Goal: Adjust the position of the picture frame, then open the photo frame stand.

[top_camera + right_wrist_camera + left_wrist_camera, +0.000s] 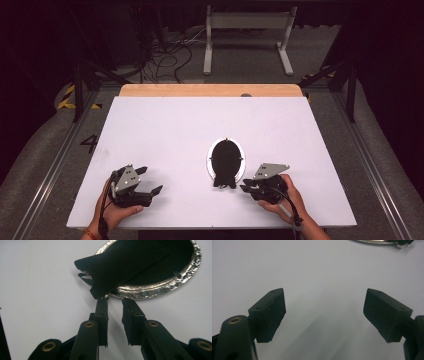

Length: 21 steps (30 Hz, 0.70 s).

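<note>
An oval picture frame with a silver rim lies face down on the white table, its black back up. A black stand flap lies across the back and sticks out past the rim. My right gripper sits just to the right of the frame's near end. In the right gripper view its jaws stand a narrow gap apart, tips just short of the rim, with nothing between them. My left gripper rests at the near left, jaws wide open over bare table. The frame's rim peeks in far ahead.
A wooden strip runs along the table's far edge. Beyond it stand a white metal stand and loose cables on the floor. Rails flank the table at left and right.
</note>
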Tool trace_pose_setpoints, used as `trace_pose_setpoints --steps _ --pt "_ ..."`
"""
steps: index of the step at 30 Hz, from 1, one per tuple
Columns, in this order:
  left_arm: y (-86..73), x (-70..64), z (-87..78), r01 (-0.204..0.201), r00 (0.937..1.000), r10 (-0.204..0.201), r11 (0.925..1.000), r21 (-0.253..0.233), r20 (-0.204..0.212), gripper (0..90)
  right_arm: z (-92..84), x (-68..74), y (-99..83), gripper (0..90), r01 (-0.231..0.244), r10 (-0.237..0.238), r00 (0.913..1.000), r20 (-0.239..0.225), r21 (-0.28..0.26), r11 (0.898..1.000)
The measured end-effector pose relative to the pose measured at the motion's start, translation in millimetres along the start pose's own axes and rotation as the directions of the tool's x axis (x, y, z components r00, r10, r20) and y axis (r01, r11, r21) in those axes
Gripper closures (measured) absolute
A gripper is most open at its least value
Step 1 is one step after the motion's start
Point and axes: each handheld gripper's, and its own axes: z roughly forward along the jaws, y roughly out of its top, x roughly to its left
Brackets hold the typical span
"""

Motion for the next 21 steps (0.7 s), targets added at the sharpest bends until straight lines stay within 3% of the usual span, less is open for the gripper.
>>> trace_pose_setpoints --steps 11,21 --pt "-0.7 -1.4 6.9 -0.008 0.9999 0.008 0.9995 0.032 0.009 17.1 12.8 6.8 1.4 75.4 0.021 -0.020 0.9997 -0.016 0.058 0.998" --pt "-0.8 -3.4 9.6 -0.025 0.9996 0.025 0.9984 0.051 0.017 17.0 17.4 6.1 5.1 72.5 0.031 -0.029 0.9991 -0.032 0.057 0.998"
